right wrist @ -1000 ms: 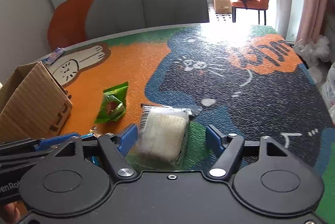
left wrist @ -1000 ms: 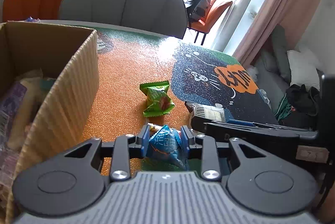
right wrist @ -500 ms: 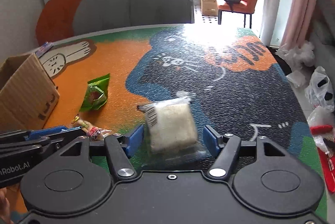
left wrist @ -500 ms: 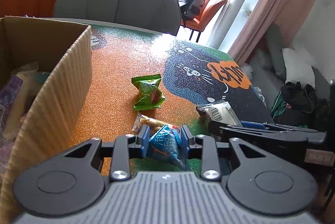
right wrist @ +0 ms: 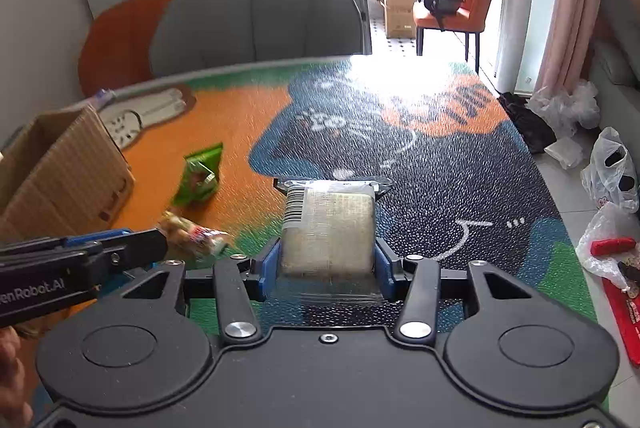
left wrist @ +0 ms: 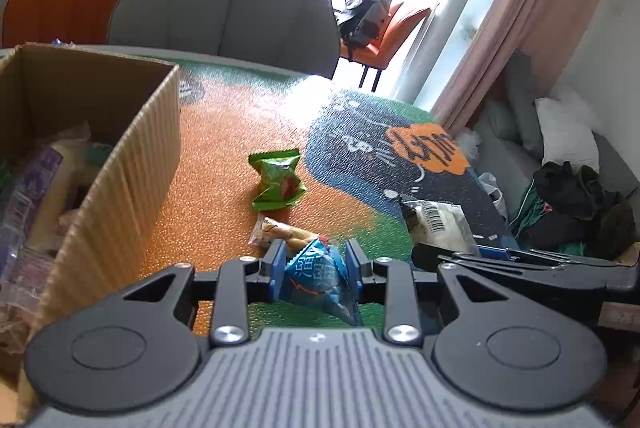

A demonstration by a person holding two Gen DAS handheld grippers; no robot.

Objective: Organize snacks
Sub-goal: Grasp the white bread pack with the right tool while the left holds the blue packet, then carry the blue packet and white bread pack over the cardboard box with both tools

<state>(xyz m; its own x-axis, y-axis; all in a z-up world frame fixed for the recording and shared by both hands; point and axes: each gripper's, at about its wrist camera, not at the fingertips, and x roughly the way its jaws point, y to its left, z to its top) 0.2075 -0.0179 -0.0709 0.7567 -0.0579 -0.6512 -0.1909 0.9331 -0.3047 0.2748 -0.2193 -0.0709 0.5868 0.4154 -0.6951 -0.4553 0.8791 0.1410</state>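
Cartoon-print table mat (right wrist: 440, 164) is lit by window glare. Blue snack packet (left wrist: 318, 276) is pinched by left gripper (left wrist: 316, 268), fingers nearly closed; clear-wrapped rice cake (right wrist: 328, 228) is clamped by right gripper (right wrist: 328, 264), approx. half-closed. Step: both picked up, pre-transfer. Next: carry to cardboard box (left wrist: 132, 164) w/o dropping. Green packet (left wrist: 278, 180) & wrapped candy (left wrist: 276, 230) are left on mat.

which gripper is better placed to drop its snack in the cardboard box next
Left. The left gripper, shut on the blue snack packet, sits right beside the open cardboard box; the right gripper is farther away.
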